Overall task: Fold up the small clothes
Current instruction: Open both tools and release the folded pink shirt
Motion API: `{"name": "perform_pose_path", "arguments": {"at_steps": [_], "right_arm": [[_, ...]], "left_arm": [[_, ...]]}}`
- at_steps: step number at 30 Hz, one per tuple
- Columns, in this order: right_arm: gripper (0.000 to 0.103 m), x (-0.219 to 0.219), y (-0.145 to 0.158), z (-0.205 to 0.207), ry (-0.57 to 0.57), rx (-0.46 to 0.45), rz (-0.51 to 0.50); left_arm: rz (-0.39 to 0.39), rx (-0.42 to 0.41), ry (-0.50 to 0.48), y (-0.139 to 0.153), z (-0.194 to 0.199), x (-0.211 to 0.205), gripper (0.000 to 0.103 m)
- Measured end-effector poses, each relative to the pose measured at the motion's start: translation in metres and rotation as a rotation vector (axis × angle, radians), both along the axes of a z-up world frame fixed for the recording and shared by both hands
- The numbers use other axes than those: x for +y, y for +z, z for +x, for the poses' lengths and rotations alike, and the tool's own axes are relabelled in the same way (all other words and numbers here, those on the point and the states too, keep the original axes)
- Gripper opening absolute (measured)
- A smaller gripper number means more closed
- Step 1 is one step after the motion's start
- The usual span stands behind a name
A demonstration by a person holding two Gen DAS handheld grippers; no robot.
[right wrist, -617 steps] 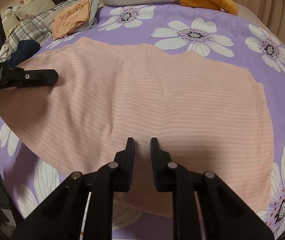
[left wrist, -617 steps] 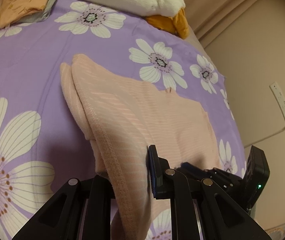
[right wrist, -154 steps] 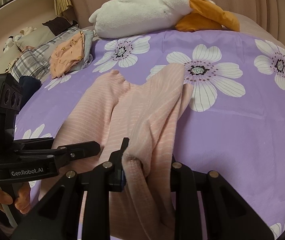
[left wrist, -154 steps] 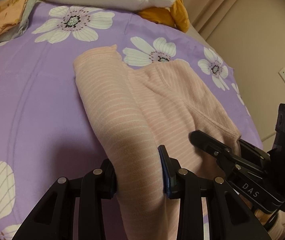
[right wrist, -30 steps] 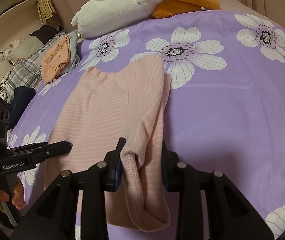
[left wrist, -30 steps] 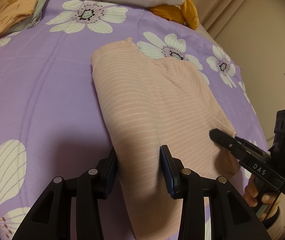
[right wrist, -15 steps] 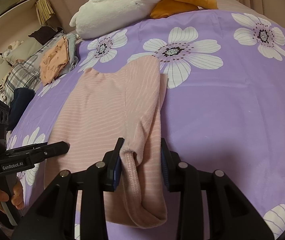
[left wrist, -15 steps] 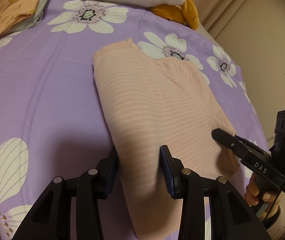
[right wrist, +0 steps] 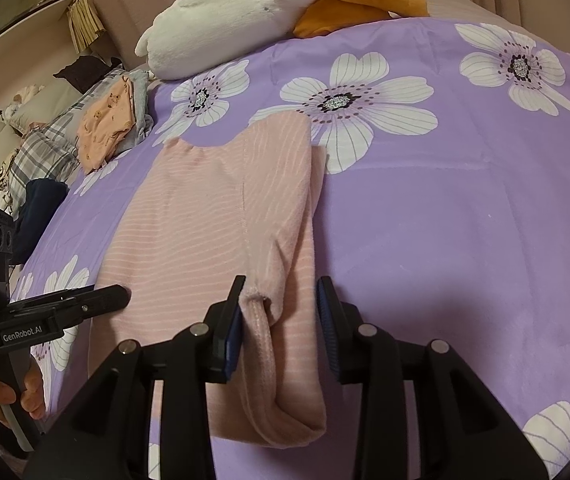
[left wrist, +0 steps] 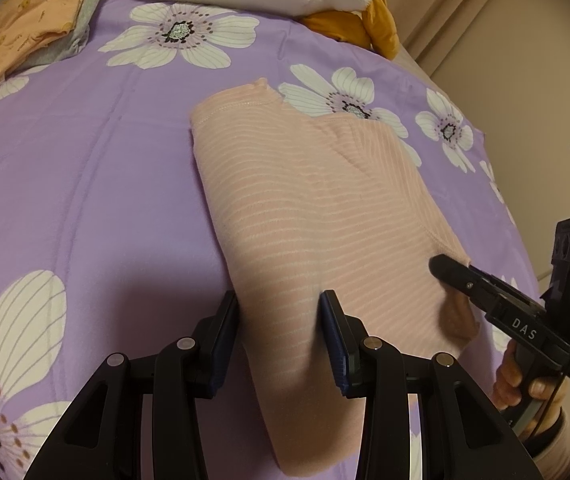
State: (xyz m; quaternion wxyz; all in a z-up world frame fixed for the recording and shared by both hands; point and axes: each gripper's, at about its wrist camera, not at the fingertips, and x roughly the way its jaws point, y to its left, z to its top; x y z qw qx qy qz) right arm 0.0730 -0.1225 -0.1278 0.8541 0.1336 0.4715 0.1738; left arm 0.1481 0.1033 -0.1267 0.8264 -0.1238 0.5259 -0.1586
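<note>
Pink shirt (left wrist: pixel 317 208) lying folded lengthwise on the purple bedspread (left wrist: pixel 85 184), below the plush pillow (right wrist: pixel 237 12). Left gripper (left wrist: pixel 281 320) and right gripper (right wrist: pixel 279 312) spread wide astride the near hem, apparently poised for the crosswise fold; nothing pinched.

1. The left gripper (left wrist: pixel 281 314) has two black fingers (left wrist: pixel 227 320) with flat dark blue pads on the inner faces.
2. Behind its fingers are black linkage bars with triangular cut-outs and round silver screws at the joints.
3. The right gripper (right wrist: pixel 281 312) has the same build: black fingers, blue pads, silver screws.
4. Seen from the left wrist camera, the right gripper's side bears white letters "DAS", and its black camera block has a small green light.
5. The left gripper's side bears "GenRobot.AI" in white.
6. Bare fingers of each hand (right wrist: pixel 25 392) wrap a pale handle.
</note>
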Motion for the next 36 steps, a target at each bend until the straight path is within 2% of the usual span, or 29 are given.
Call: {"name": "perform_pose_path", "arguments": {"at_steps": [26, 32, 36], "right_arm": [[0.035, -0.014, -0.001, -0.010, -0.043, 0.018, 0.008], [0.035, -0.022, 0.002, -0.016, -0.077, 0.019, -0.003], [0.034, -0.029, 0.008, -0.022, -0.113, -0.003, -0.043]], "left_arm": [[0.010, -0.003, 0.022, 0.006, -0.008, 0.006, 0.039], [0.026, -0.048, 0.030, 0.020, -0.022, 0.006, 0.039], [0.030, -0.081, -0.009, 0.028, -0.033, -0.004, 0.039]]}}
